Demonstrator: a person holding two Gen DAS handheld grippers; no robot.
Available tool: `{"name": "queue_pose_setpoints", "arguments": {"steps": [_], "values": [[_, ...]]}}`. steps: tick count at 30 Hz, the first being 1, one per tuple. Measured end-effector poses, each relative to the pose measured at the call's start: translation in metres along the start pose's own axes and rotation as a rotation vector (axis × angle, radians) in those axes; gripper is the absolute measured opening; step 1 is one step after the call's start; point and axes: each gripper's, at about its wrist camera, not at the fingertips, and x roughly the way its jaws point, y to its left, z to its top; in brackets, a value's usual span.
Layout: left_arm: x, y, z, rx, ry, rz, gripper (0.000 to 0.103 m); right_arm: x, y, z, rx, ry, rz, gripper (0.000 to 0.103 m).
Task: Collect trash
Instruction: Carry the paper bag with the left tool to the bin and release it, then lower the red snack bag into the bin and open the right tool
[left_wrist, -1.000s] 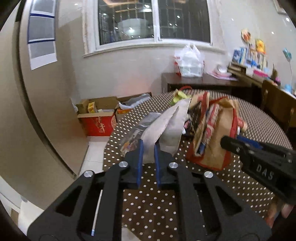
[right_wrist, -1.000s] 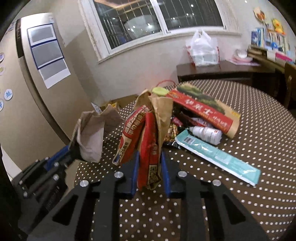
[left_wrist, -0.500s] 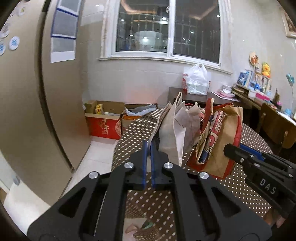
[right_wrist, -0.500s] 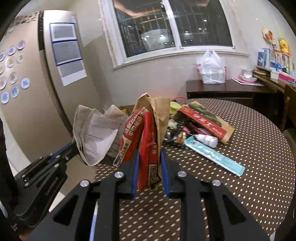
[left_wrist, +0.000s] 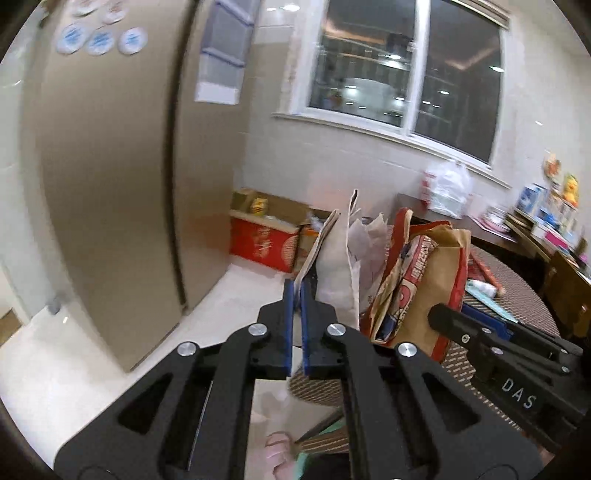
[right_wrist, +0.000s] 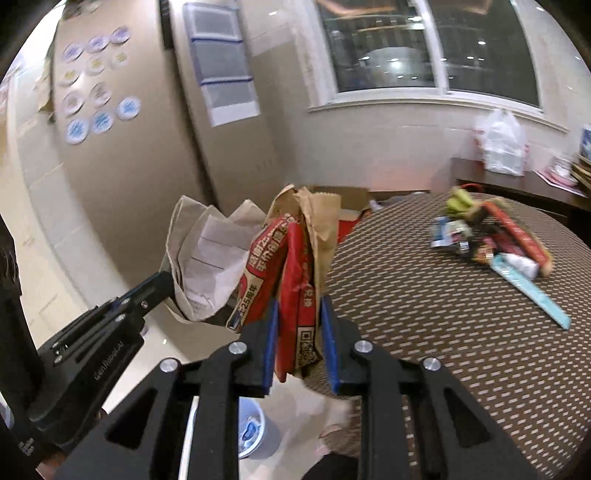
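My left gripper (left_wrist: 297, 291) is shut on the edge of a crumpled grey-white paper (left_wrist: 340, 266), which stands upright above its fingers. Beside it to the right hangs a brown paper bag with red print (left_wrist: 417, 280), and the right gripper (left_wrist: 439, 317) reaches in from the right edge. In the right wrist view my right gripper (right_wrist: 297, 310) is shut on that red-printed bag (right_wrist: 295, 258), clear of the table. The crumpled paper (right_wrist: 210, 258) sits to its left in the left gripper (right_wrist: 162, 280). More trash (right_wrist: 495, 240) lies in a heap on the dotted round table (right_wrist: 424, 325).
A tall beige fridge (left_wrist: 110, 184) stands on the left. Red and brown cardboard boxes (left_wrist: 262, 240) sit on the floor under the window. A white cup-like container (right_wrist: 251, 428) is on the floor below my right gripper. A person's foot (left_wrist: 280, 450) shows at the bottom.
Both grippers have swung left with their loads, from over the table to its edge above the floor. The left jaws have closed fully on the paper. The trash heap has stayed on the table.
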Motion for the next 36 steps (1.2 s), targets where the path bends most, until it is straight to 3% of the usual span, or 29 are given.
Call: {"name": "queue_pose_setpoints", "arguments": {"steps": [5, 14, 21, 24, 25, 26, 27, 28, 36], "values": [[0.002, 0.047, -0.025, -0.001, 0.068, 0.147, 0.003, 0.029, 0.048, -0.020, -0.047, 0.074, 0.070, 0.022], [0.023, 0.125, -0.066, -0.061, 0.208, 0.314, 0.003, 0.087, 0.120, -0.058, -0.144, 0.210, 0.150, 0.022], [0.049, 0.166, -0.084, -0.103, 0.288, 0.375, 0.003, 0.121, 0.147, -0.081, -0.183, 0.289, 0.165, 0.022], [0.066, 0.179, -0.092, -0.133, 0.373, 0.411, 0.007, 0.130, 0.153, -0.085, -0.197, 0.310, 0.160, 0.022], [0.070, 0.184, -0.095, -0.151, 0.395, 0.424, 0.017, 0.133, 0.157, -0.087, -0.200, 0.316, 0.157, 0.022], [0.073, 0.189, -0.098, -0.173, 0.419, 0.431, 0.041, 0.136, 0.157, -0.087, -0.202, 0.322, 0.154, 0.022], [0.074, 0.191, -0.100, -0.195, 0.424, 0.421, 0.057, 0.139, 0.159, -0.089, -0.205, 0.330, 0.152, 0.022], [0.072, 0.193, -0.101, -0.203, 0.411, 0.416, 0.064, 0.141, 0.160, -0.090, -0.207, 0.334, 0.150, 0.022], [0.067, 0.193, -0.100, -0.203, 0.388, 0.418, 0.064, 0.155, 0.166, -0.101, -0.223, 0.367, 0.152, 0.022]]}}
